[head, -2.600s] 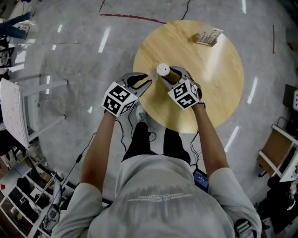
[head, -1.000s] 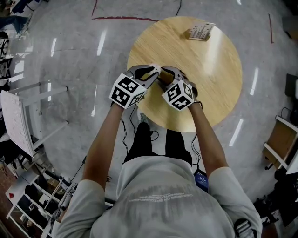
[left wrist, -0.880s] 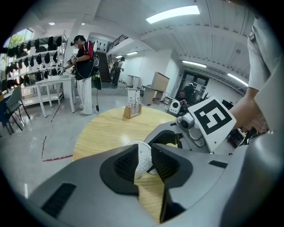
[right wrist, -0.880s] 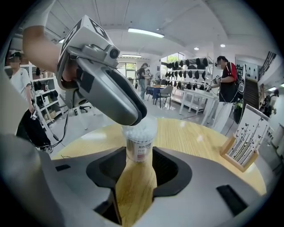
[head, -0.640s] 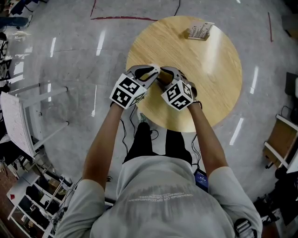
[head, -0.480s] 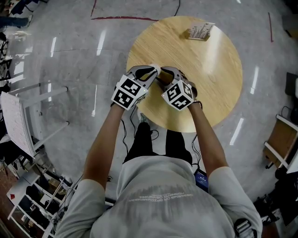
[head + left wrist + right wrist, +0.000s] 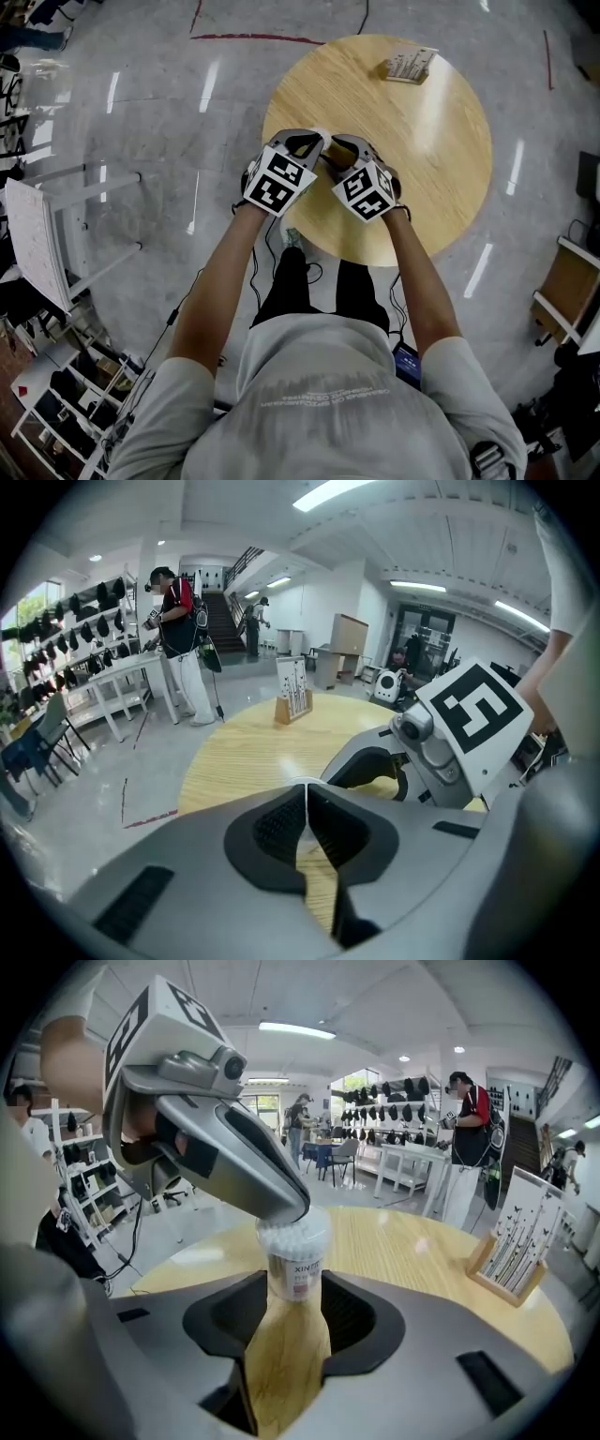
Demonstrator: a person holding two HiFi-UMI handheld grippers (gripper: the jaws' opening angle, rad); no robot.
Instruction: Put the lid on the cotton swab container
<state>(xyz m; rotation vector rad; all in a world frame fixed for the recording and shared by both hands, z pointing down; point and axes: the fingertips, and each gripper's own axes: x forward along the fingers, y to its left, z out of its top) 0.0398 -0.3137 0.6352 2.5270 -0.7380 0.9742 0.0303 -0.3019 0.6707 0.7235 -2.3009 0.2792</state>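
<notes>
In a large hall with a glossy grey floor (image 7: 141, 112), a round wooden table (image 7: 441, 159) stood before the person. The gripper views recorded what the head view did not: white benches, wall racks of caps and a standing person (image 7: 466, 1138) beyond the table. A wooden card stand (image 7: 409, 66) stood at the table's far edge, well apart from the work.

Both grippers met over the near-left part of the table. The left gripper (image 7: 307, 794) had its jaws pressed together, with nothing seen between them. In the right gripper view its tip was set against the top of the cotton swab container (image 7: 292, 1251).

The right gripper (image 7: 289, 1283) was clamped on the container's lower half, one pad on each side. The container stood upright, long axis vertical, swab heads uppermost, label towards the right gripper's camera. The head view hid it beneath the two grippers.
</notes>
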